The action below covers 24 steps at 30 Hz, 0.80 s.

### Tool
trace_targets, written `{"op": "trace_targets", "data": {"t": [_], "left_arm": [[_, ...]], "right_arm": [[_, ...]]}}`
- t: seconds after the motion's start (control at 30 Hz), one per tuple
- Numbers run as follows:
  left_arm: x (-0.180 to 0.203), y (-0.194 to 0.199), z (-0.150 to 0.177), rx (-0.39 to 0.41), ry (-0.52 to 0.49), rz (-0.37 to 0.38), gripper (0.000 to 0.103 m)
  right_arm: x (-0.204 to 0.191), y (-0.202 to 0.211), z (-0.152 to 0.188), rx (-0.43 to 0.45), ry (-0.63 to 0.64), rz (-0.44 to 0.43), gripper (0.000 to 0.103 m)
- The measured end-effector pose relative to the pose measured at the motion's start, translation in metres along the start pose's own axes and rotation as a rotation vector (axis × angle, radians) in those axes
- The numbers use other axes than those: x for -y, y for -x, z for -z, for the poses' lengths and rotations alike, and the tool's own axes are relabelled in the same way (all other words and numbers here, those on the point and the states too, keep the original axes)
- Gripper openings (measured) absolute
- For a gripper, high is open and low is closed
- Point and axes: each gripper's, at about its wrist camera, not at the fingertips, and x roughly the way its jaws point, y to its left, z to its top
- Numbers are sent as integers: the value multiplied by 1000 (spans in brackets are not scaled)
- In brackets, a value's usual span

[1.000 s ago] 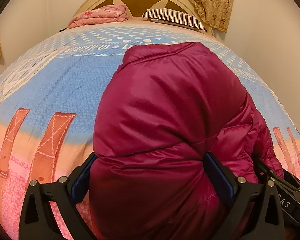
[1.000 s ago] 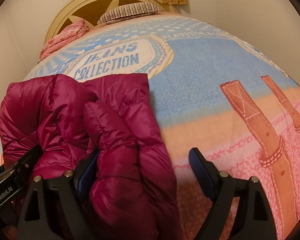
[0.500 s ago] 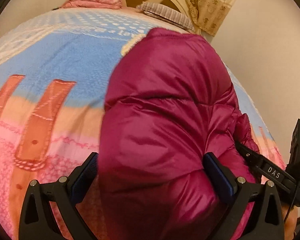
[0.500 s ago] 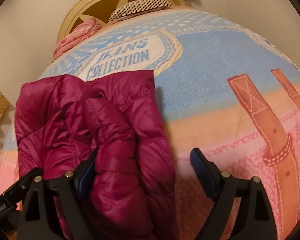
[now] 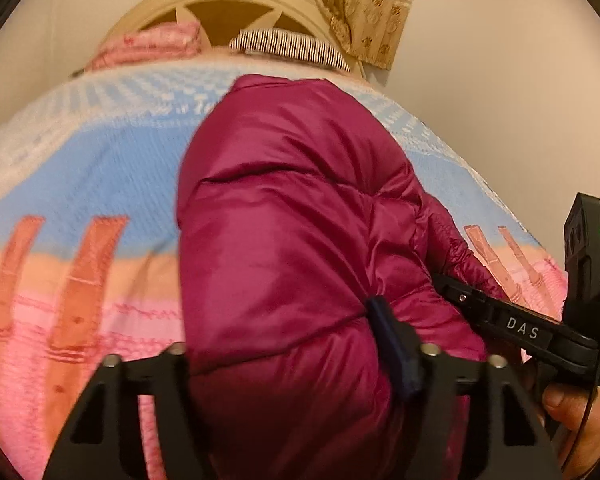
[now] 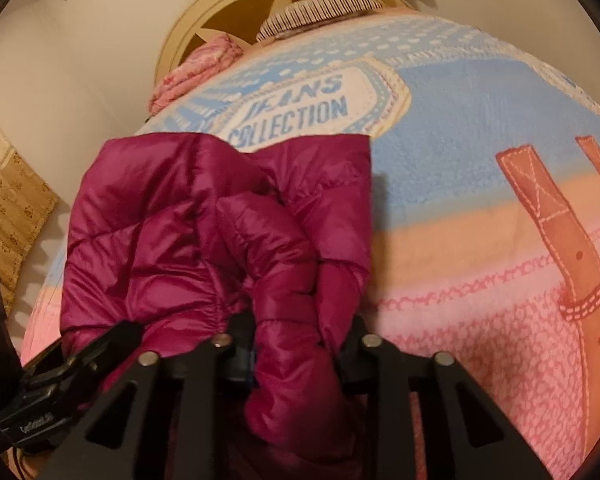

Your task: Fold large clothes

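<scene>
A magenta puffer jacket [image 5: 292, 208] lies folded on the bed. It also shows in the right wrist view [image 6: 188, 216]. My left gripper [image 5: 288, 344] is shut on the jacket's near bulk, which fills the gap between its fingers and hides the left fingertip. My right gripper [image 6: 296, 336] is shut on a rolled fold of the jacket's near edge. The right gripper's black body [image 5: 516, 324] shows at the jacket's right side in the left wrist view. The left gripper's body [image 6: 40, 392] shows at lower left in the right wrist view.
The bed carries a blue, peach and pink blanket [image 6: 480, 208] printed "JEANS COLLECTION". A pink folded cloth [image 5: 160, 40] and a striped pillow [image 5: 288, 46] lie by the cream headboard [image 5: 228, 0]. A wall is close on the right, and patterned curtains [image 6: 8, 208] hang at the left.
Both grippers closed in on the jacket. The right gripper went from wide open beside the fold to shut on it. The left jaws narrowed around the jacket's bulk.
</scene>
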Motion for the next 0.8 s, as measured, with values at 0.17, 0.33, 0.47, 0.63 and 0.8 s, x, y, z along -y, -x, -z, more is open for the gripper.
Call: {"op": "trace_targets", "data": {"t": [0.17, 0.33, 0.47, 0.63, 0.8], "left_arm": [[3, 48, 5, 80, -35, -41, 55], [-22, 72, 1, 109, -10, -71, 55], [-37, 84, 1, 121, 11, -95, 55], [-52, 97, 7, 135, 34, -114, 55], [-64, 114, 13, 157, 51, -128, 55]], "right_arm": [[-17, 15, 5, 18, 19, -44, 25], [-51, 30, 11, 29, 61, -103, 25], [-76, 31, 14, 23, 95, -139, 25], [-99, 29, 21, 11, 119, -166, 24], [-118, 31, 25, 7, 158, -184, 24]]}}
